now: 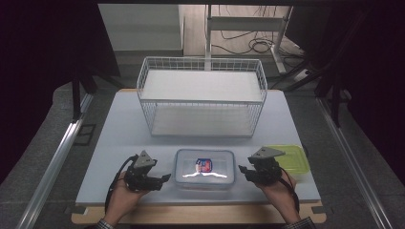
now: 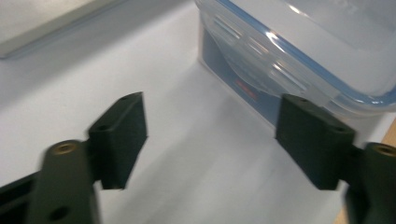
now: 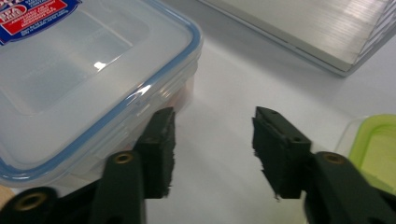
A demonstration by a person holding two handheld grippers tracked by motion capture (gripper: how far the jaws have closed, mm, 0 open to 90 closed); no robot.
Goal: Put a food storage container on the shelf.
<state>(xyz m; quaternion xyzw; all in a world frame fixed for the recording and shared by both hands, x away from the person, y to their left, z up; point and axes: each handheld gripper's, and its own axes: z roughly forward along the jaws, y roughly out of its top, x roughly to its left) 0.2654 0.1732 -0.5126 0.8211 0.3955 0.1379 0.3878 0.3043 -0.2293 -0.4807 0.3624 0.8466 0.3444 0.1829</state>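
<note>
Centrally, container (image 1: pixel 204 168) label (image 1: pixel 204 165) writing unreadable.

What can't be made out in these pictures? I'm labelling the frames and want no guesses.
- Sticker on the clear container: print too small in the high view; cut by the top edge in the right gripper view.
- Green-lidded container: the right gripper covers its near-left part in the high view; the right edge cuts it in the right gripper view.
- Left gripper fingers: blurred in the left gripper view.
</note>
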